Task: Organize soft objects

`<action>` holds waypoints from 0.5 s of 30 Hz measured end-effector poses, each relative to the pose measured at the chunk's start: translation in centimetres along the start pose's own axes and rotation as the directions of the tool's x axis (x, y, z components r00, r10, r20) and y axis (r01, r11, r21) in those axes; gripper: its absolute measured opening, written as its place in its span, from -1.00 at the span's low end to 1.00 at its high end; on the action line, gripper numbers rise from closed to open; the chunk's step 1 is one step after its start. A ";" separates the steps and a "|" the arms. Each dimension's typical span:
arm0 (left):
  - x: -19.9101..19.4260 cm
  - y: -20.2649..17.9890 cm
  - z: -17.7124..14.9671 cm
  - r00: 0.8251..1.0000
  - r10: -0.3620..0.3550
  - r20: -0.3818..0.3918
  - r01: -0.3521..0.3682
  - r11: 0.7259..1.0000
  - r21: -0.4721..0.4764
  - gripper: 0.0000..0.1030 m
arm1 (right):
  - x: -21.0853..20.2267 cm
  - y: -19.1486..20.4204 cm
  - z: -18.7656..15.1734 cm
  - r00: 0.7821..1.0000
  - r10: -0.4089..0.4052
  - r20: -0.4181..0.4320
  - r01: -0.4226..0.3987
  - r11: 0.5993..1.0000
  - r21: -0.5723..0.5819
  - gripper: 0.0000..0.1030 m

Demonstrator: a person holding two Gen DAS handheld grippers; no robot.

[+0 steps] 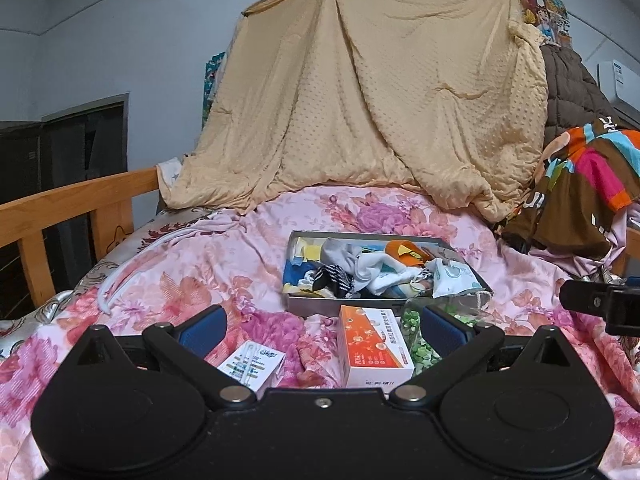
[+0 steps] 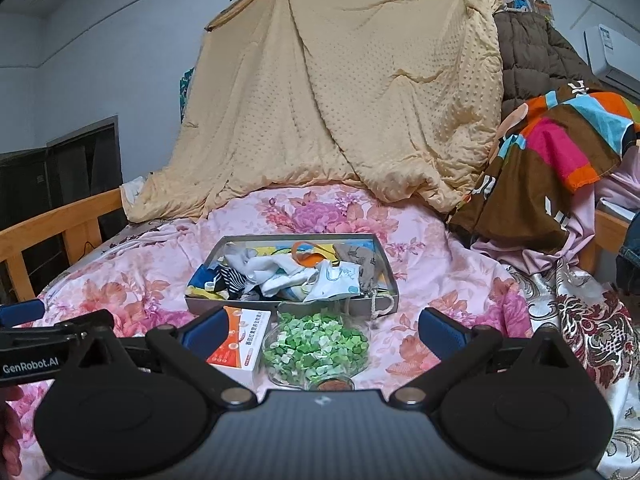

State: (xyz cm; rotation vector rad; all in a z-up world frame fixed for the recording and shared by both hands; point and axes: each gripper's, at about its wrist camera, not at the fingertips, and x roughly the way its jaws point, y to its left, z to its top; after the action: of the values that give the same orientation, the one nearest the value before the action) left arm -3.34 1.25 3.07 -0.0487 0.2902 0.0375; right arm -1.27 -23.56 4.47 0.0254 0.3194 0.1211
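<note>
Mixed socks and cloths [image 1: 376,266] heaped in grey rectangular tray [image 1: 320,305], mid-bed; both tools [image 1: 322,330] [image 2: 320,330] wide, empty. Risk: tangled pieces snagging, several lifting together.

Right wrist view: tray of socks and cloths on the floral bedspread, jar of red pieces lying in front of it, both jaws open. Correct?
Not quite: the jar holds green pieces, not red, as the right wrist view shows. The rest stands: the tray of socks and cloths sits on the floral bedspread, and the jaws of both grippers are open.

"GenRobot.AI" on left gripper [image 2: 24,316] (side label)
</note>
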 end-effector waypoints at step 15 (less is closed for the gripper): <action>-0.8 -0.3 -1.4 1.000 0.022 -0.006 -0.022 0.999 0.045 0.98 | 0.3 0.5 -2.0 0.996 -0.074 -0.045 0.072 0.997 -0.035 1.00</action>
State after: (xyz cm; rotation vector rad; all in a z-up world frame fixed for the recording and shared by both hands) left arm -4.49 0.82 1.98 -0.0013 0.2975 0.0526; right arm -1.71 -23.04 2.55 -0.0223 0.3638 0.0543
